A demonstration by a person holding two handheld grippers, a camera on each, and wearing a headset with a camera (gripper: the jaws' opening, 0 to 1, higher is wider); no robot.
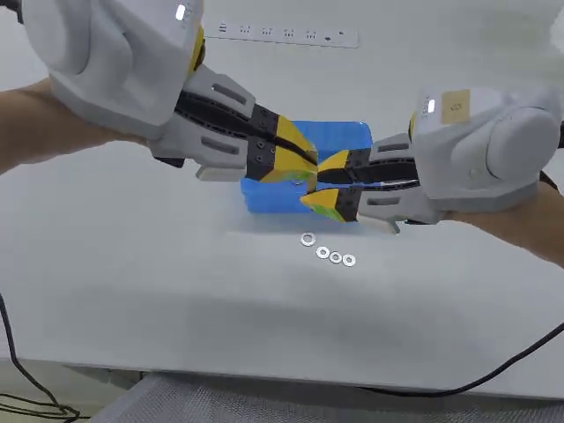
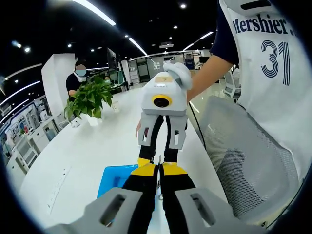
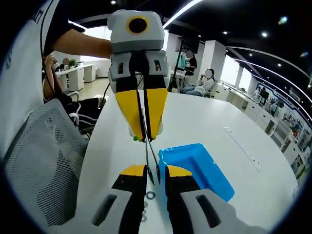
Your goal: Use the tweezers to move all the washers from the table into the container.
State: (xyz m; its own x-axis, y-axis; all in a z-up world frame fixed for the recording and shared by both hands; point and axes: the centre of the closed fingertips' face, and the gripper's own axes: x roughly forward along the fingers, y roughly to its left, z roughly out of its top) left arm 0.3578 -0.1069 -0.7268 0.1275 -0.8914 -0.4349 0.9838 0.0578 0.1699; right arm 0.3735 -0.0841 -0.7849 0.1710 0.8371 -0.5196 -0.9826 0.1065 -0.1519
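Step in hand: readying the tool over the container (image 1: pixel 348 137), before any pickup. No washer is seen in the tool or in the visible part of the container, so the task is judged to be at its start.

Left gripper (image 3: pixel 145 132): jaws closed on the upper end of the tweezers (image 3: pixel 151 163), which hang from them with the two legs slightly spread.

Right gripper (image 3: pixel 156 174): jaws part-open, one on each side of the tweezer legs near their tips. Whether the pads touch the legs cannot be told.

In the head view the two grippers meet tip to tip above the near edge of the blue container.

Washers (image 1: pixel 322 253): four lie in a short curved row on the table (image 1: pixel 176 282), just in front of the container and nearer the person than both sets of jaws. In the right gripper view one washer lies below the gap between the right jaws, well clear of the tweezer tips.

Next move, as judged: carry the tweezers down and forward to the nearest washer, set one leg on each side of its rim, then squeeze the legs gently; a thin flat ring may slip or flip if pinched off-centre
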